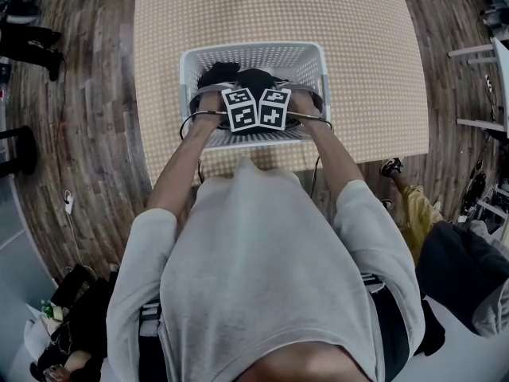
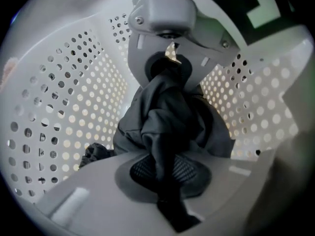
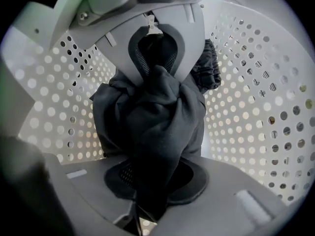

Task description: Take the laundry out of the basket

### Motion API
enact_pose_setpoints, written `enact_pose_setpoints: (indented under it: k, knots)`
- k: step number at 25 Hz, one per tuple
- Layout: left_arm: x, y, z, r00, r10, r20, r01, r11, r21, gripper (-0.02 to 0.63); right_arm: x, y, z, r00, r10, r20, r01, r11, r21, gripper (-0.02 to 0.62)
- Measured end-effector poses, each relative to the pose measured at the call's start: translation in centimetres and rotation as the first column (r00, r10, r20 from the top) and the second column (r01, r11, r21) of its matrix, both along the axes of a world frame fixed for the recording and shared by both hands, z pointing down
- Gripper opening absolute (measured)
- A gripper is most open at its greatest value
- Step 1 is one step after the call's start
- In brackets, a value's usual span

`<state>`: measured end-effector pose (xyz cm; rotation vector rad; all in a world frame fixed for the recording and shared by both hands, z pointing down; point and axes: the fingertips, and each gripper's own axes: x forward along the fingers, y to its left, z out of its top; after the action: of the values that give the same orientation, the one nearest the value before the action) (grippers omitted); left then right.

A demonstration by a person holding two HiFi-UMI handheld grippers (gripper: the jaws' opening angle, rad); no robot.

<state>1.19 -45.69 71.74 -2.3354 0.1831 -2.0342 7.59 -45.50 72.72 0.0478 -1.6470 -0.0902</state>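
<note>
Fingers (image 2: 88,200) of both grippers are clamped on one dark bundle of laundry (image 2: 167,117), down inside the basket (image 2: 64,97).

Tan dotted table (image 1: 358,70) stands on a wood-plank floor (image 1: 87,134). The white perforated basket sits mid-table, toward the near edge. A person (image 1: 262,269) in a grey top leans over it with both forearms reaching in, marker cubes side by side just inside the near rim. The laundry is bunched, dark grey, within the basket walls; cannot tell whether it rests on the bottom. Left gripper (image 2: 170,181): jaws nearly together, a fold of the cloth pinched between the pads and trailing out past them. Right gripper (image 3: 152,181): same grip, on another fold of the same bundle. A smaller dark ribbed piece (image 3: 206,65) lies against the basket wall, not gripped.
</note>
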Motion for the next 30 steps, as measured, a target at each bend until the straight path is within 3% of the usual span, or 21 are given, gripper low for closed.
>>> enact_pose_setpoints:
  k: [5, 10, 18, 26, 30]
  knots:
    - [-0.1, -0.1, -0.8, 1.0, -0.009, -0.003, 0.009, 1.0, 0.005, 0.038, -0.4, -0.1, -0.7, 1.0, 0.018, 0.025, -0.019, 0.999, 0.026, 0.083]
    - [0.4, -0.4, -2.1, 1.0, 0.026, -0.007, -0.026, 1.0, -0.005, 0.032, -0.3, -0.8, -2.5, 0.999, -0.035, 0.007, 0.035, 0.999, 0.033, 0.073]
    - [0.6, -0.8, -4.6, 0.999, 0.046, 0.014, -0.046, 0.999, -0.001, 0.032, -0.4, -1.5, -5.7, 0.999, -0.047, 0.029, 0.044, 0.996, 0.079, 0.054]
    - [0.7, -1.5, -8.8, 1.0, 0.002, -0.023, 0.002, 0.991, 0.136, 0.031, -0.4, -2.5, -10.4, 0.998, -0.006, 0.065, -0.01, 0.967, 0.254, 0.048]
    - [1.2, -2.4, -12.0, 0.99, -0.067, -0.125, 0.098, 0.959, 0.265, 0.031, 0.2, -3.6, -13.5, 0.978, 0.09, 0.19, -0.154, 0.921, 0.357, 0.044]
